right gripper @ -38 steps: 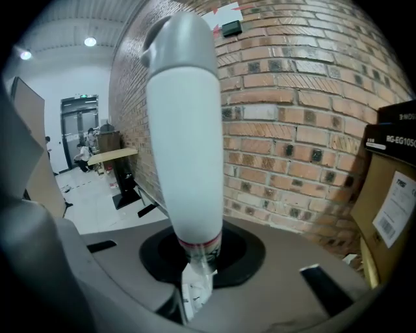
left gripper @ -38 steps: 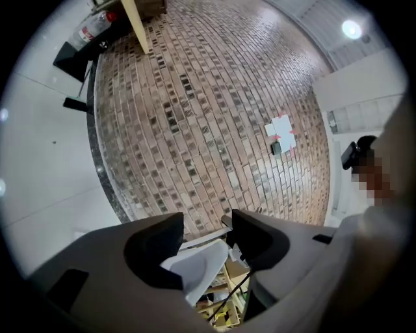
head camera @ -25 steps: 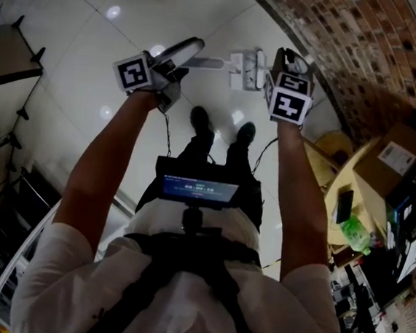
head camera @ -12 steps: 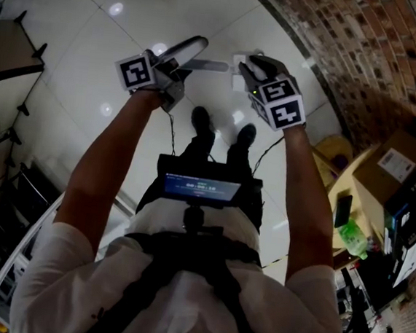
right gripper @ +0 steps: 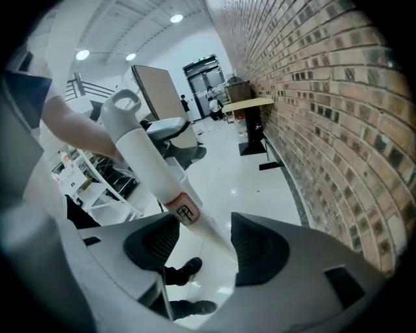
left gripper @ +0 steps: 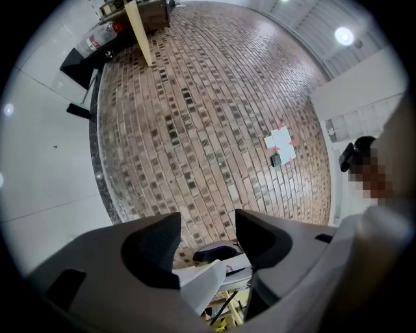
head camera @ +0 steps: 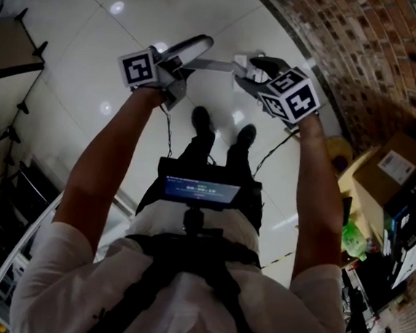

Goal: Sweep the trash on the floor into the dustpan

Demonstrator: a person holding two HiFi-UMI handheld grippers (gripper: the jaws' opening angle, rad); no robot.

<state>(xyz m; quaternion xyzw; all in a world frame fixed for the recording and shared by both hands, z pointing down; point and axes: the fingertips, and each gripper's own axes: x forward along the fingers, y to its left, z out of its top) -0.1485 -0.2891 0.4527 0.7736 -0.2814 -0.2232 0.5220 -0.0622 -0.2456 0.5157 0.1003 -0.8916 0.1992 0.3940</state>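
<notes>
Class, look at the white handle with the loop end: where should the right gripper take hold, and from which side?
Grip the straight round shaft of the white handle just past the red-edged label, away from the loop. Approach square across its slant, one jaw per side; the right gripper straddles it there, jaws opening.

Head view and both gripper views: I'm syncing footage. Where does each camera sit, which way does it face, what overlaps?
Head view: on the person's head, facing steeply down at the tiled floor; forearms, shoes, left gripper, right gripper show.
Left gripper view: on that gripper, facing the brick wall; its claw grips a white handle.
Right gripper view: facing along the wall; opening claw straddles the handle, shoes below.
Shared: handle, wall, in all three.
</notes>
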